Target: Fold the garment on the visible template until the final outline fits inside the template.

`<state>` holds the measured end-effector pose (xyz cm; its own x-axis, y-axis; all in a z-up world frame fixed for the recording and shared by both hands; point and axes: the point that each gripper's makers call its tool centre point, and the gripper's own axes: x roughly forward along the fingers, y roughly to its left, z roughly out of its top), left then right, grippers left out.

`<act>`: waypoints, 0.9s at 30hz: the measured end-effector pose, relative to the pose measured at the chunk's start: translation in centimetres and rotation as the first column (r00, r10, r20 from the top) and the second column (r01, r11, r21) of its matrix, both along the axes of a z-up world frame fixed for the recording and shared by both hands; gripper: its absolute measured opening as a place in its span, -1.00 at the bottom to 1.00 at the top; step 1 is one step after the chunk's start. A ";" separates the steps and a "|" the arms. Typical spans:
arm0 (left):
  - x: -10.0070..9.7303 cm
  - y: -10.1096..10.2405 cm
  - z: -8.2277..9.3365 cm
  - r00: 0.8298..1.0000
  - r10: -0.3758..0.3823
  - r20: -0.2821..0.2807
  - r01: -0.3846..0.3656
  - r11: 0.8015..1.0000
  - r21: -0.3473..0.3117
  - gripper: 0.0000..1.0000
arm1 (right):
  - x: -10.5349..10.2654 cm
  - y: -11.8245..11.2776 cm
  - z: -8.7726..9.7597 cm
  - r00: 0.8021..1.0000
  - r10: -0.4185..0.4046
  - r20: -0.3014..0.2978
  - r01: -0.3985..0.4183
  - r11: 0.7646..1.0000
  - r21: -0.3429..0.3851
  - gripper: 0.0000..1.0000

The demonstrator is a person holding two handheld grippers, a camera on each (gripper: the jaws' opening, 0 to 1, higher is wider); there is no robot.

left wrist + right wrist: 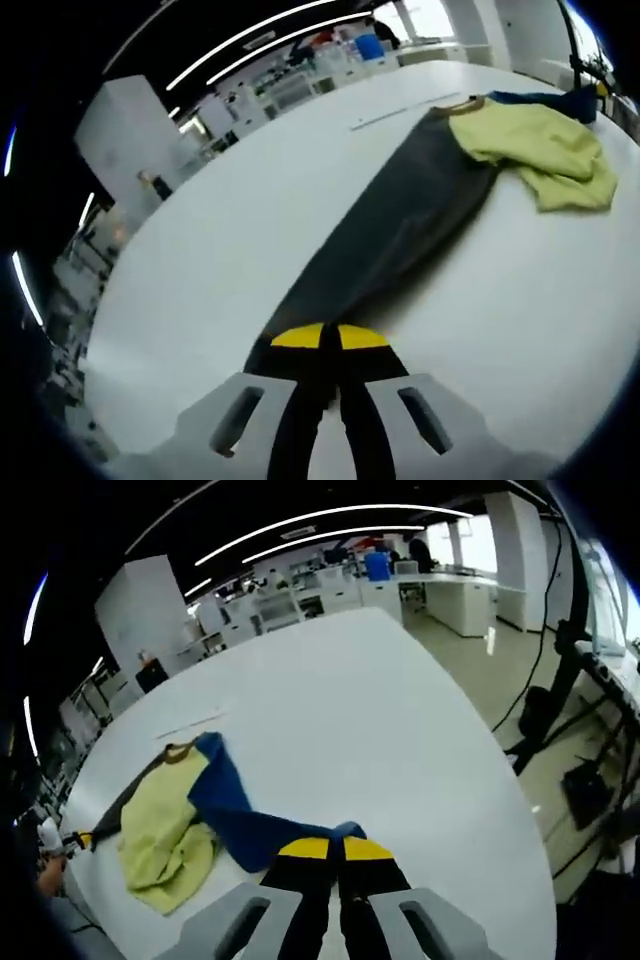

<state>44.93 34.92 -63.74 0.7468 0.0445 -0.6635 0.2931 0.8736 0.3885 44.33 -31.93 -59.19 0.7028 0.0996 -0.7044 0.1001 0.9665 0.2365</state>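
A colour-block garment lies stretched across the white table (200,280). Its dark grey panel (400,230) runs from my left gripper (330,337) up to a yellow-green part (545,150) and a blue part (560,100) beyond it. My left gripper's jaws are shut on the grey end. In the right gripper view the blue sleeve (250,830) leads into my right gripper (335,848), whose jaws are shut on it. There the yellow-green part (165,830) lies bunched to the left, and the left gripper (80,838) holds the grey end (130,800) at the far left.
A thin pale strip (400,112) lies on the table beyond the garment's collar (180,750). The table's rounded edge (500,770) drops to the floor on the right, where stands and cables (560,710) are. Benches and white cabinets (150,610) stand at the back.
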 end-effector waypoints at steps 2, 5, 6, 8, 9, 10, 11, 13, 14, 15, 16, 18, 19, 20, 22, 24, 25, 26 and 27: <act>-0.1 0.1 -0.3 1.000 0.005 -0.009 -0.005 1.000 0.000 -0.99 | 0.0 -0.5 0.0 1.000 -0.009 -0.010 0.009 1.000 0.003 -1.00; -0.2 0.1 -0.7 1.000 0.009 -0.022 -0.009 1.000 0.002 -0.99 | 0.0 -1.2 0.0 1.000 -0.011 -0.027 0.011 1.000 -0.011 -1.00; -0.2 0.1 -0.8 1.000 0.010 -0.027 -0.010 1.000 0.003 -0.99 | 0.0 -1.6 -0.1 0.999 -0.013 -0.032 0.012 1.000 -0.019 -1.00; -0.3 0.0 -1.0 0.999 0.011 -0.035 -0.011 1.000 0.002 -0.99 | 0.0 -2.2 -0.2 0.999 -0.018 -0.044 0.017 1.000 -0.024 -1.00; -0.3 0.0 -1.0 0.999 0.012 -0.036 -0.012 1.000 0.003 -0.99 | 0.1 -2.5 -0.3 0.998 -0.019 -0.052 0.018 1.000 -0.023 -1.00; -0.4 0.0 -1.1 0.999 0.012 -0.038 -0.012 1.000 0.005 -0.99 | 0.1 -2.7 -0.4 0.998 -0.022 -0.058 0.021 1.000 -0.020 -1.00; -0.4 0.1 -1.1 0.999 0.012 -0.040 -0.012 1.000 0.007 -0.98 | 0.1 -2.8 -0.5 0.998 -0.023 -0.065 0.022 1.000 -0.018 -1.00; -0.4 0.2 -1.3 0.999 0.019 -0.046 -0.018 1.000 0.013 -0.98 | 0.3 -3.4 -0.7 0.996 -0.033 -0.079 0.032 0.999 -0.013 -1.00; -0.4 0.3 -1.3 0.999 0.020 -0.049 -0.020 1.000 0.013 -0.98 | 0.3 -3.7 -0.8 0.996 -0.038 -0.084 0.038 0.999 -0.012 -1.00; -0.4 0.3 -1.4 0.998 0.022 -0.050 -0.022 1.000 0.011 -0.98 | 0.4 -4.0 -0.9 0.995 -0.043 -0.095 0.042 0.999 -0.013 -1.00; -0.4 0.3 -1.5 0.998 0.024 -0.053 -0.023 1.000 0.008 -0.98 | 0.4 -4.2 -1.0 0.994 -0.047 -0.103 0.045 0.999 -0.015 -1.00; -0.5 0.3 -1.5 0.998 0.028 -0.056 -0.028 1.000 0.005 -0.97 | 0.5 -4.5 -1.3 0.992 -0.048 -0.115 0.046 0.999 -0.018 -1.00; -0.5 0.3 -1.6 0.998 0.030 -0.056 -0.030 1.000 0.005 -0.97 | 0.6 -4.6 -1.4 0.991 -0.049 -0.123 0.048 0.999 -0.013 -1.00; -0.5 0.4 -1.6 0.998 0.031 -0.055 -0.030 1.000 0.008 -0.97 | 0.6 -4.7 -1.6 0.990 -0.050 -0.129 0.049 0.999 -0.010 -1.00; -0.5 0.5 -1.6 0.998 0.032 -0.055 -0.031 0.999 0.013 -0.97 | 0.7 -4.9 -1.8 0.989 -0.056 -0.140 0.055 0.998 -0.010 -1.00; -0.6 0.4 -1.7 0.998 0.031 -0.057 -0.030 0.999 0.013 -0.97 | 0.6 -5.2 -2.1 0.985 -0.060 -0.159 0.057 0.998 -0.024 -1.00; -0.6 0.5 -1.7 0.998 0.031 -0.058 -0.030 0.999 0.017 -0.97 | 0.5 -5.3 -2.2 0.985 -0.061 -0.163 0.057 0.998 -0.027 -1.00; -0.6 0.5 -1.7 0.998 0.031 -0.058 -0.030 0.999 0.017 -0.96 | 0.6 -5.6 -2.4 0.983 -0.057 -0.172 0.051 0.998 -0.040 -1.00; -0.6 0.5 -1.8 0.998 0.032 -0.059 -0.031 0.999 0.016 -0.96 | 0.6 -5.8 -2.5 0.982 -0.059 -0.178 0.052 0.998 -0.044 -1.00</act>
